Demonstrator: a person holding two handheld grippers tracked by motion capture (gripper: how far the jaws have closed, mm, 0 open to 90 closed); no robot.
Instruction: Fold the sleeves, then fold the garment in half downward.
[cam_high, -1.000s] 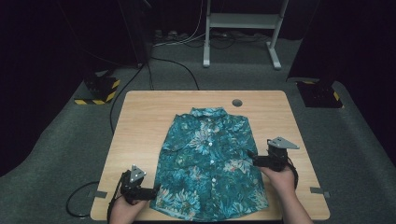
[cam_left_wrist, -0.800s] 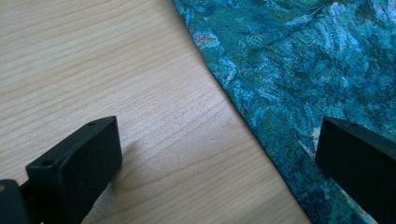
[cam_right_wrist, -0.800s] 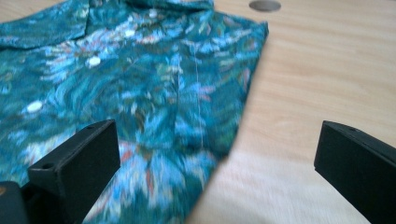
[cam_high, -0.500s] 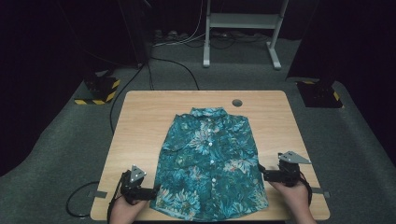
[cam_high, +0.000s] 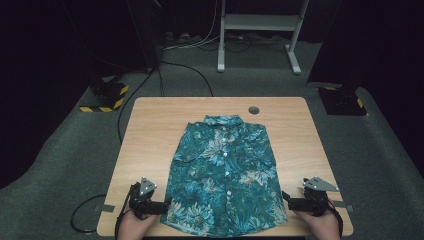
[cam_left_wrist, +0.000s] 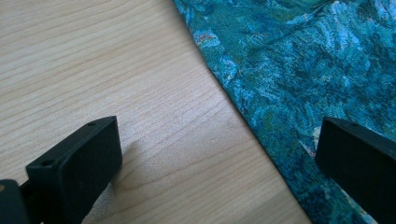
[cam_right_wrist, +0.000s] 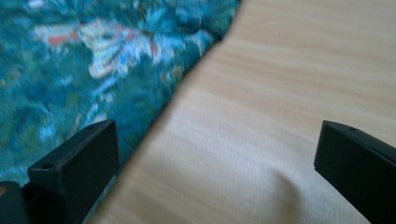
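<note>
At the centre of the wooden counter (cam_high: 150, 130), a teal floral shirt (cam_high: 225, 170) is laid flat, buttoned, with its collar at the far side and its hem toward the person. This spread is judged to leave both lower corners free for grasping. The left gripper (cam_high: 162, 206) is held low just beside the shirt's lower left corner; in the left gripper view its jaws are spread wide, one over bare wood and one over the shirt's side edge. The right gripper (cam_high: 290, 201) is held just beside the shirt's lower right corner, jaws likewise spread wide and nothing gripped. Both are judged to be lined up for pinching the hem corners. Compared with a second ago, the right gripper has been drawn back from the shirt's right side edge to the hem corner; the left is unchanged.
</note>
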